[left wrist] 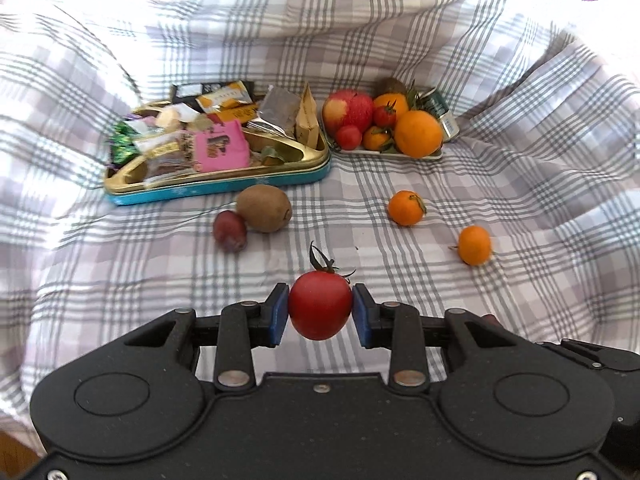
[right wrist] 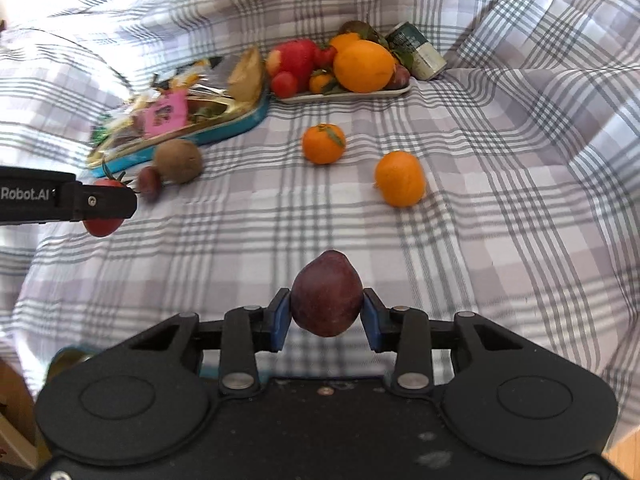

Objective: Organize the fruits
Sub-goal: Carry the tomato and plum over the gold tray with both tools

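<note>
My left gripper [left wrist: 320, 308] is shut on a red tomato [left wrist: 319, 304] with a green stem, held above the plaid cloth. The right wrist view shows that gripper [right wrist: 105, 203] side-on at the left with the tomato [right wrist: 103, 226] in it. A dark purple plum [right wrist: 326, 294] sits pinched between the blue pads of my right gripper [right wrist: 325, 316]. Loose on the cloth lie a kiwi [left wrist: 264, 208], a second plum [left wrist: 230, 231] and two mandarins [left wrist: 406, 208] [left wrist: 475, 245]. A white tray [left wrist: 396, 153] at the back holds an apple, oranges and tomatoes.
A gold-lined blue tin [left wrist: 224, 190] full of wrapped snacks stands at the back left, next to the fruit tray. A green can [right wrist: 416, 50] lies behind the tray. The plaid cloth [left wrist: 540, 184] rises in folds on all sides.
</note>
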`<state>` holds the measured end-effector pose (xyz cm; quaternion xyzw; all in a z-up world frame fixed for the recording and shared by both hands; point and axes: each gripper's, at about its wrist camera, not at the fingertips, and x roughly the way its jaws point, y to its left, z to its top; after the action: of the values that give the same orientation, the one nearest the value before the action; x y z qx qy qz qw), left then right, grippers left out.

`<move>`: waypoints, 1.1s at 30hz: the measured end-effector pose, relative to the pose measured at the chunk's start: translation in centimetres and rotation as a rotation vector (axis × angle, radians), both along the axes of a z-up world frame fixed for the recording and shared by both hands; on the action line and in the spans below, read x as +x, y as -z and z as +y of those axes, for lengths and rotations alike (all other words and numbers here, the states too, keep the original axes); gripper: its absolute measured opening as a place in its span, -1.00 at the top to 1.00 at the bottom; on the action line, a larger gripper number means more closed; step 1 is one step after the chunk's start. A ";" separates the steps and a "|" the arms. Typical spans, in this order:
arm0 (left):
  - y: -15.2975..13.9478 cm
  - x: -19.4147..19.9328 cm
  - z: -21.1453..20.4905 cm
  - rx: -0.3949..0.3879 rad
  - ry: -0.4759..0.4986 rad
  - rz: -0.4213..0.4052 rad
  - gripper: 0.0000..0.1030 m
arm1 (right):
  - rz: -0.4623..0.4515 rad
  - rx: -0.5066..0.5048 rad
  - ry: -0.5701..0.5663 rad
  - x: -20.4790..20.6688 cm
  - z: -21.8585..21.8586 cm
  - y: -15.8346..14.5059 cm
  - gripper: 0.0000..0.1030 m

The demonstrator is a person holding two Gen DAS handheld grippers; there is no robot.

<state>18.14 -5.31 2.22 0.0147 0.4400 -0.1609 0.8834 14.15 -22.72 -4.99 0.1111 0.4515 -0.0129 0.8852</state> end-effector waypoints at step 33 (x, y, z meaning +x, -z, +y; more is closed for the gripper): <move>0.1 -15.6 2.7 0.006 -0.036 -0.005 0.18 | -0.164 -0.029 -0.154 -16.5 2.9 -4.4 0.23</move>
<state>2.51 -2.57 2.11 0.0099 0.4385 -0.1434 0.8872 -2.36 -19.84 -0.63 0.0638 0.3846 0.0576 0.9191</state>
